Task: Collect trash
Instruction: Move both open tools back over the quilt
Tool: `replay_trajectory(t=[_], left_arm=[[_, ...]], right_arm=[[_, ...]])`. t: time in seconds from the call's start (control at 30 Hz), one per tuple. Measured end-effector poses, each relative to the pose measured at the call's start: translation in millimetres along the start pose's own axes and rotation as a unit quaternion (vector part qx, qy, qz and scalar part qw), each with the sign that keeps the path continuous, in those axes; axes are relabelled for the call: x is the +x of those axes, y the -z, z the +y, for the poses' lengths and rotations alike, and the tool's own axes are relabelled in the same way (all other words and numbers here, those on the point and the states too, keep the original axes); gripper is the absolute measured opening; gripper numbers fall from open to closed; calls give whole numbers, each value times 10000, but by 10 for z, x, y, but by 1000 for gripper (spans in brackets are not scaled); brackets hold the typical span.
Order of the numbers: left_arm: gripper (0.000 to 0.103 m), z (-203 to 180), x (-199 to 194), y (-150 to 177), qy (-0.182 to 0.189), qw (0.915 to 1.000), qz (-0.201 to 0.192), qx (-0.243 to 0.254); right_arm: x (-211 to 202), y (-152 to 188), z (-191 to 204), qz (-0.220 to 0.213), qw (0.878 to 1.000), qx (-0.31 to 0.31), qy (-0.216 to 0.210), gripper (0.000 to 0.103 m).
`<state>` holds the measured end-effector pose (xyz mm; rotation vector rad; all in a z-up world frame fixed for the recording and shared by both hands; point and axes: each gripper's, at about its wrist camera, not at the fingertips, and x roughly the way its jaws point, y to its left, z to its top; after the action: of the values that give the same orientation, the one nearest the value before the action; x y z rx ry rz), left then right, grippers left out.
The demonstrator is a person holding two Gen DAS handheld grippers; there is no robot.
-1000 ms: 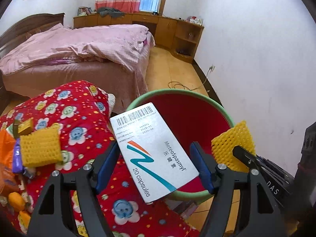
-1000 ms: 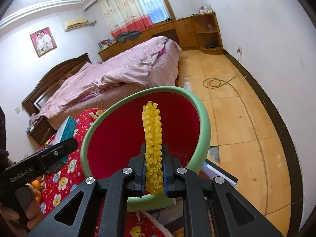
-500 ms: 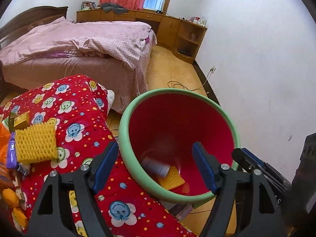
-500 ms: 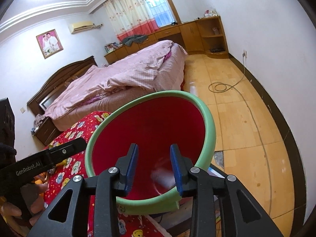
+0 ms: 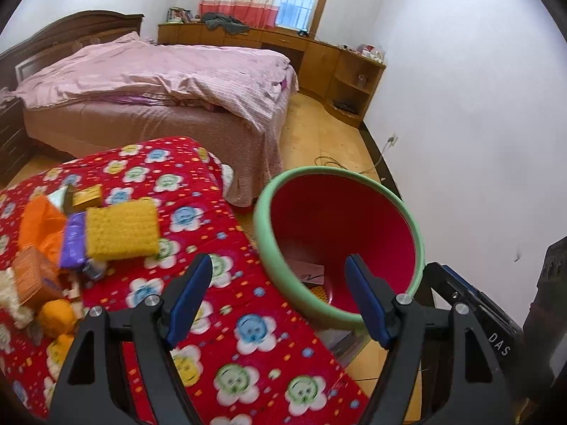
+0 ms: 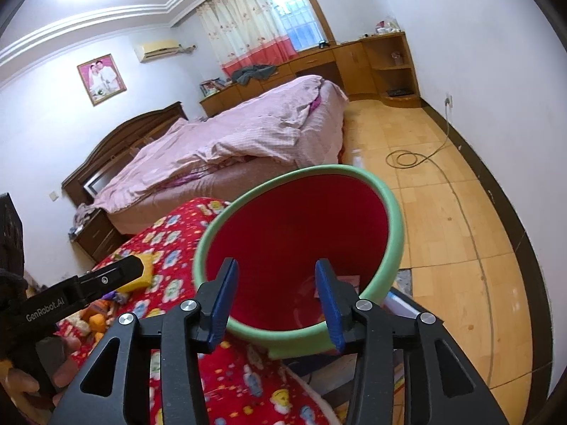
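While both grippers are hanging empty over the red bin [image 5: 375,219], left gripper [image 5: 278,297] spread wide and right gripper [image 6: 276,295] opening, the yellow foam net [image 5: 122,230] is waiting at left on the quilt [image 5: 248,336]: light, squashy, best pinched across an edge.

The left wrist camera looks forward and down over the red quilt [image 5: 248,326], close to the bin [image 5: 340,244] at its right. The right wrist camera looks down into the same bin [image 6: 301,248] from near. Both views share the bin, quilt and pink bed [image 5: 159,85].
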<state>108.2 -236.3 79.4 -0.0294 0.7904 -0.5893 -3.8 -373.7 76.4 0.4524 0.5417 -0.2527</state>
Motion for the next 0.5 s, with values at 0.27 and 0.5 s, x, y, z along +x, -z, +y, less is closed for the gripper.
replay_trajectory(t=[0.27, 0.5], left_arm=[[77, 307, -433, 136, -353, 9988, -213, -265], [77, 669, -726, 251, -655, 9955, -341, -596]], right_arm=[[-127, 80, 304, 67, 9994, -212, -255, 56], [-150, 173, 544, 198, 9985, -289, -411, 59]])
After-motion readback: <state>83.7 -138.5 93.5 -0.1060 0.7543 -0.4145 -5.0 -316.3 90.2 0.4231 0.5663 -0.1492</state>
